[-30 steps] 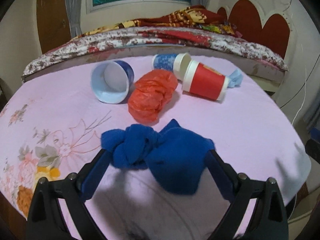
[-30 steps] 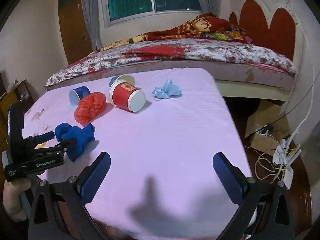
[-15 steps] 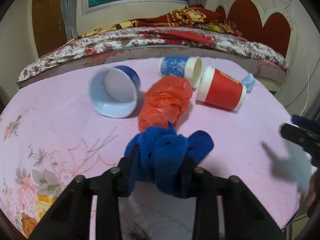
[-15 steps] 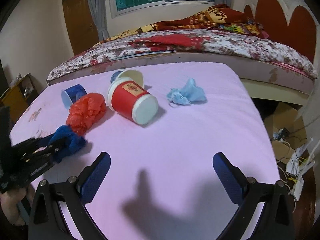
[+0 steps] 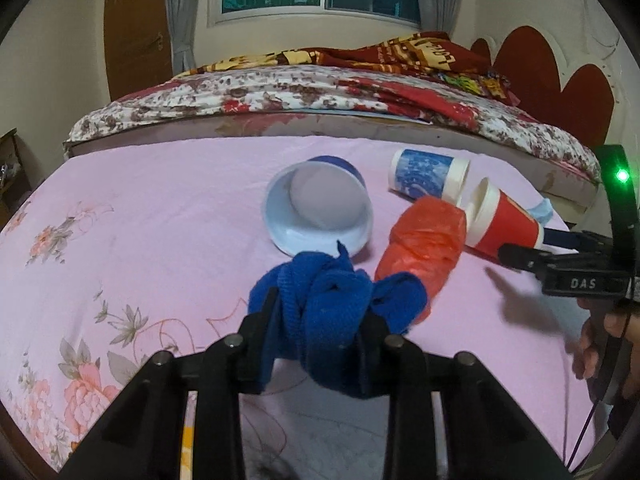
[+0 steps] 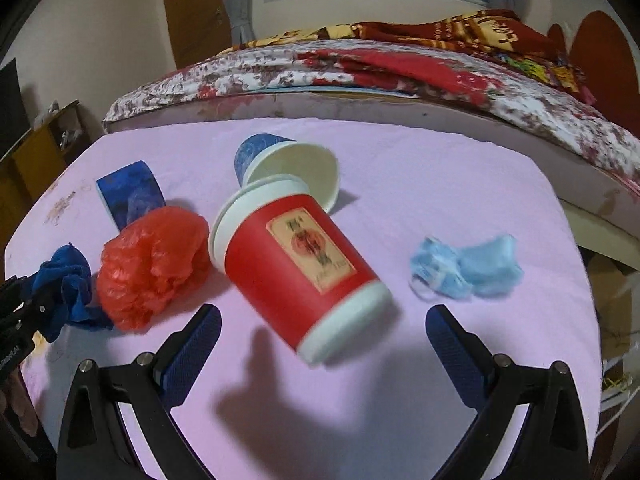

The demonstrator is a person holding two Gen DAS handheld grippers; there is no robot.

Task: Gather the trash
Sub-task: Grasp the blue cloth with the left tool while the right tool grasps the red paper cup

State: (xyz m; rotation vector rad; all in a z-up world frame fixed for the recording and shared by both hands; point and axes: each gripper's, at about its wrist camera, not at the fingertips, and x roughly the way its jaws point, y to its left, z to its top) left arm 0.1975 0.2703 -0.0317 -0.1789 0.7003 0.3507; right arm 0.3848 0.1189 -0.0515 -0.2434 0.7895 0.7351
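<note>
My left gripper (image 5: pixel 318 320) is shut on a crumpled blue cloth (image 5: pixel 332 312) just above the pink tablecloth (image 5: pixel 160 208); the cloth also shows in the right wrist view (image 6: pixel 66 292). My right gripper (image 6: pixel 320 328) is open, its fingers either side of the near end of a red paper cup (image 6: pixel 296 272) lying on its side. A red plastic bag (image 6: pixel 152 264), a light-blue face mask (image 6: pixel 468 272), a blue bowl-shaped cup (image 5: pixel 320 212) and a blue patterned cup (image 5: pixel 428 174) lie around it.
The table's right edge (image 6: pixel 588 320) drops to a floor with boxes and cables. A bed with a floral cover (image 5: pixel 320 92) stands right behind the table. A wooden shelf (image 6: pixel 48 140) is at the left.
My left gripper has stayed shut on the blue cloth and lifted it slightly. My right gripper has moved forward and down to the red cup, still open.
</note>
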